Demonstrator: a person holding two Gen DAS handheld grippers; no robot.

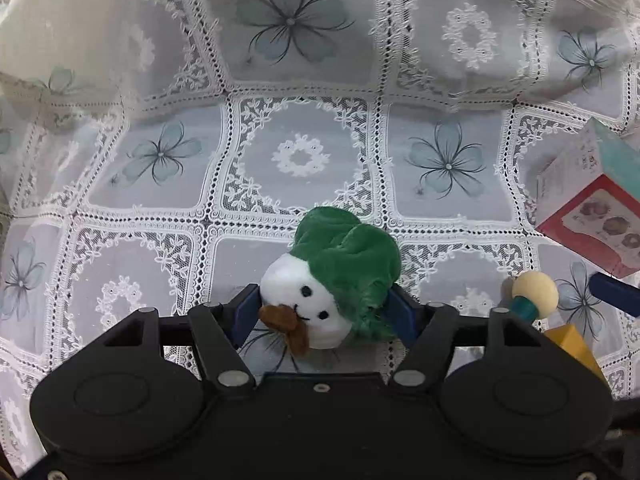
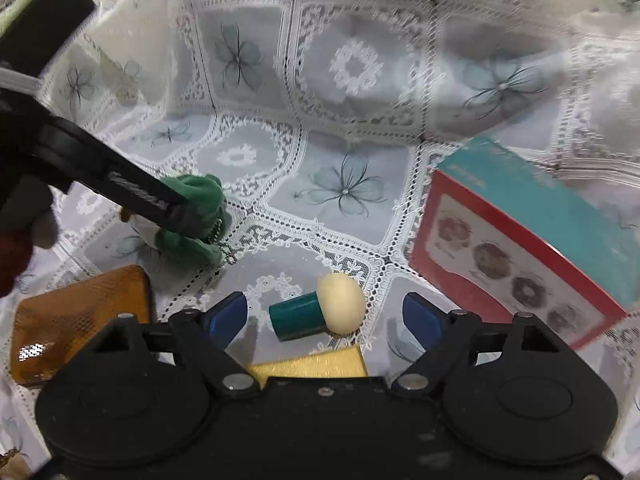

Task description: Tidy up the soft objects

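Note:
A plush toy [image 1: 320, 280] with a white face, a green hat and a brown moustache lies on the lace tablecloth [image 1: 300, 160]. My left gripper [image 1: 323, 312] is shut on it, one blue pad against each side. From the right wrist view the green plush [image 2: 200, 200] shows at the left under one of that gripper's black fingers [image 2: 140, 200]. My right gripper [image 2: 323, 318] is open and tilted down over the cloth. A small toy mushroom [image 2: 320, 312] with a cream cap and a teal stem lies between its blue pads, touching neither.
A red and teal box [image 2: 520, 240] with doughnut pictures stands at the right, also seen as the box [image 1: 592, 208] in the left wrist view. An amber rectangular object [image 2: 80, 320] lies near left. A yellow block [image 2: 312, 364] sits just under the right gripper. The cloth rises in folds behind.

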